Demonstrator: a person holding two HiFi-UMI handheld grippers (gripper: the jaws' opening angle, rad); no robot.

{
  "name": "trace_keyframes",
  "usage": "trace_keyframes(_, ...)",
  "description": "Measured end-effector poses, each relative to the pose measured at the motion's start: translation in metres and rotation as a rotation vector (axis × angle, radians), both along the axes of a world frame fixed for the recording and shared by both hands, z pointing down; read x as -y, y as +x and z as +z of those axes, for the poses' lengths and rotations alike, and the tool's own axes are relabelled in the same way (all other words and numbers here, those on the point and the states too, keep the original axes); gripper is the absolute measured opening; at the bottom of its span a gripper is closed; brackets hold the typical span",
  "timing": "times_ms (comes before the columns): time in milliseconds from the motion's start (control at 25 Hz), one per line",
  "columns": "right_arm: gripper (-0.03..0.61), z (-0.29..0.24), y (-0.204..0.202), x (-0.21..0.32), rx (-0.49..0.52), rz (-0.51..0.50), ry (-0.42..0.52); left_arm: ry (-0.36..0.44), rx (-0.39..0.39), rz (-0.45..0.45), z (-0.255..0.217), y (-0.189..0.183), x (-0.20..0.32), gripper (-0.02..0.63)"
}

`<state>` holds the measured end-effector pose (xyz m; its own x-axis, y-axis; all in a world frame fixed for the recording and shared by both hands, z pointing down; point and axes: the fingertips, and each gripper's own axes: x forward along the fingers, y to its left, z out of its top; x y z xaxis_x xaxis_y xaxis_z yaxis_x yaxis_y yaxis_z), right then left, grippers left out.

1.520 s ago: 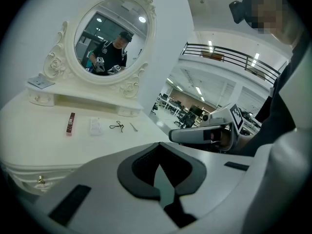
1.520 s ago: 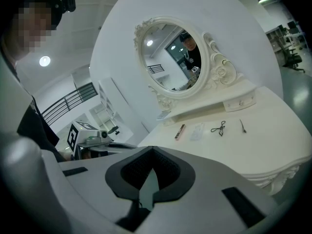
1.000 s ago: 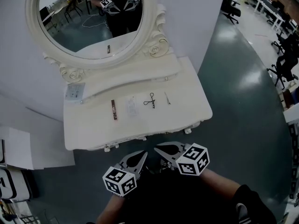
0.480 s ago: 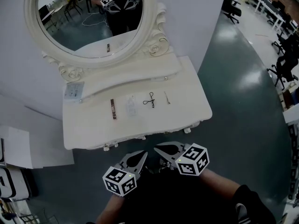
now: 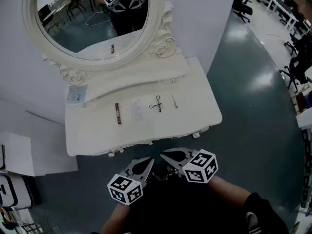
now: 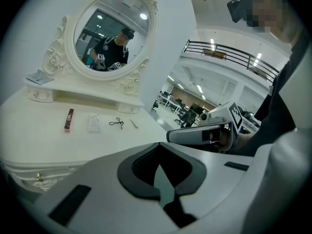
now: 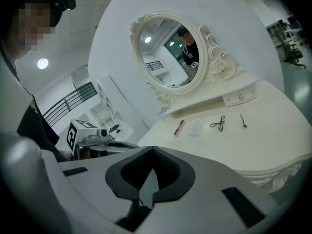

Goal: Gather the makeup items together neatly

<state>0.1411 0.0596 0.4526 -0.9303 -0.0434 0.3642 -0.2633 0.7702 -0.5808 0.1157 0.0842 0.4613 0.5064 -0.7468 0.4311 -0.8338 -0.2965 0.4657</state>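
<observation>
Jaws of both grippers are pressed together, with nothing between them. The left gripper (image 5: pixel 146 164) and right gripper (image 5: pixel 169 156) are held side by side, close to each other, their tips angled toward one another and pointing at the front edge of a white dresser (image 5: pixel 195 106). Neither touches it.

All the makeup items lie ahead of the jaws, well apart from them, in a loose row across the dresser top. Seen from the left jaws, the row sits ahead and to the left; seen from the right jaws, ahead and to the right. A dark reddish stick (image 5: pixel 117 113) is farthest left, lying lengthwise away from the jaws. Just beside it is a pale packet (image 5: pixel 137 109). Next comes a black curler (image 5: pixel 156 104), and last a thin metal piece, perhaps tweezers (image 5: pixel 174 101). The four are near each other and none touch.

Beyond the row, on a raised shelf at the left, rests a small card (image 5: pixel 77 95). An oval mirror (image 5: pixel 87 23) stands behind the shelf and reflects both grippers.
</observation>
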Motion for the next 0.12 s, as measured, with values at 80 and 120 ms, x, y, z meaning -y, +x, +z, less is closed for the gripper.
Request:
trace_keyframes(80, 0.029, 0.0022, 0.0002, 0.0021, -0.001, 0.002, -0.003, -0.003, 0.000, 0.002, 0.0020, 0.0004, 0.0022, 0.008)
trace_keyframes(120, 0.029, 0.0032, 0.0003, 0.0032, -0.001, 0.002, -0.004, -0.004, -0.001, 0.002, 0.0030, 0.0005, 0.0034, 0.008)
